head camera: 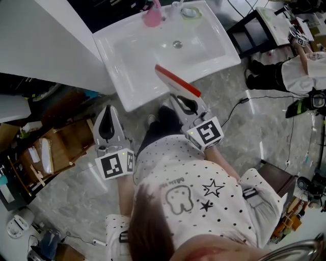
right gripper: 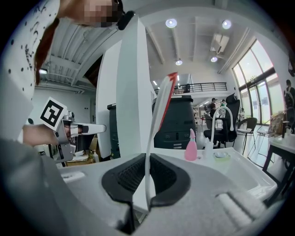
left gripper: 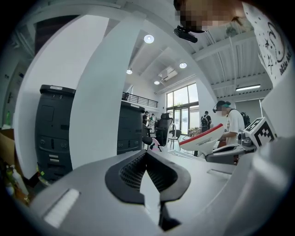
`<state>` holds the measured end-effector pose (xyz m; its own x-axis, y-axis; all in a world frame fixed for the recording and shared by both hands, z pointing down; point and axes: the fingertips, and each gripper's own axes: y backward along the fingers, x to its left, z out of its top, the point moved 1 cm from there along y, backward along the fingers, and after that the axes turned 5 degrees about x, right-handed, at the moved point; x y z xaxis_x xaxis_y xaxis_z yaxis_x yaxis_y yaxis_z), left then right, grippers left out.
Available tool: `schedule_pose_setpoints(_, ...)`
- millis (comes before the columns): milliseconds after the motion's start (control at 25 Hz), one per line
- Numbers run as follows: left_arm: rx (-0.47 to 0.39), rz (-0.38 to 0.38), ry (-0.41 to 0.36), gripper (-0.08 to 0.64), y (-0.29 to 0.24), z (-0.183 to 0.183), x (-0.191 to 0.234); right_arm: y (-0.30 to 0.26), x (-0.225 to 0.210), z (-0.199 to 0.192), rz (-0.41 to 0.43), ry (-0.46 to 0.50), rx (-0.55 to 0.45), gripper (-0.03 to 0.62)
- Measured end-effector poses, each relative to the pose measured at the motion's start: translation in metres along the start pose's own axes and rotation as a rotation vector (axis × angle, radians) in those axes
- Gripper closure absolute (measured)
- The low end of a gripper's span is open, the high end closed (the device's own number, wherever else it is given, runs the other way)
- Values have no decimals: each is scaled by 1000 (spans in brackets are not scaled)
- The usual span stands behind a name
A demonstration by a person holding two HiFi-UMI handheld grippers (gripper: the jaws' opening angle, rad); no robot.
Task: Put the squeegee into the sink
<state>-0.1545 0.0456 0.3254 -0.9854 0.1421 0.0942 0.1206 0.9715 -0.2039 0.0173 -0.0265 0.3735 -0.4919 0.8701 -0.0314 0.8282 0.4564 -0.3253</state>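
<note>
Closest to the lens is the person's white dotted shirt [head camera: 188,193], with both arms stretched forward over a grey marbled floor [head camera: 244,127]. Out ahead, the right gripper [head camera: 179,98] is clenched on the squeegee [head camera: 177,81], a thin white blade with a red edge. The right gripper view shows the black pads pressing on its lower end while the rest stands up between them. From the head view, the squeegee hangs in the air, slanting from the gripper towards the white sink [head camera: 127,51]. Its far end sits over the sink's near rim, not down in the basin. The left gripper [head camera: 107,113] is held off to the side, well apart from the squeegee and short of the sink. In its own view the jaw tips meet with nothing between them. Inside the basin the drain [head camera: 177,44] shows bare, and along the back ledge stand a pink bottle [head camera: 153,15] and a pale green roll [head camera: 191,12]. A cluttered wooden shelf [head camera: 56,148] sits low on the left, and another person [head camera: 305,66] in white crouches at the far right.
</note>
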Motion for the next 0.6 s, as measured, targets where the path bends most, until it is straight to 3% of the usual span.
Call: schedule_pose_setpoints(600,10,109,28,575,-41,11,13,-46,-41,16,88,11,28,571)
